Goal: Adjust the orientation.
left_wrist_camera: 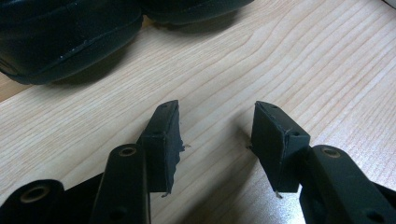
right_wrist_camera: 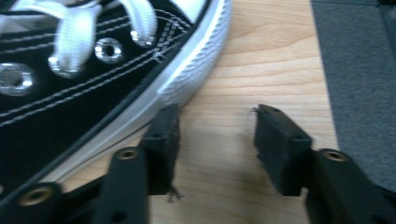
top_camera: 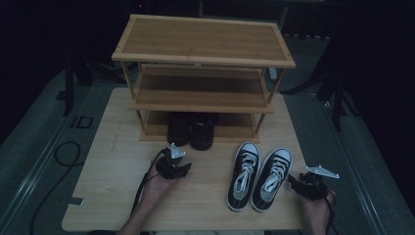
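Observation:
A pair of black leather shoes (top_camera: 191,129) stands on the bottom tier of a bamboo shoe rack (top_camera: 203,41), toes over its front edge. My left gripper (top_camera: 183,168) hovers just in front of them. In the left gripper view its jaws (left_wrist_camera: 217,126) are open over bare wood, with the black shoes (left_wrist_camera: 65,37) a little ahead. A pair of black-and-white laced sneakers (top_camera: 259,175) lies on the table to the right. My right gripper (top_camera: 293,180) is at the right sneaker's outer side. In the right gripper view its jaws (right_wrist_camera: 217,126) stand open, one fingertip (right_wrist_camera: 166,128) against that sneaker's (right_wrist_camera: 70,93) white sole.
The light wooden table (top_camera: 112,196) ends close to the right of my right gripper, with grey floor (right_wrist_camera: 359,70) beyond. The rack's upper two tiers are bare. A black cable (top_camera: 58,161) loops on the floor at the left.

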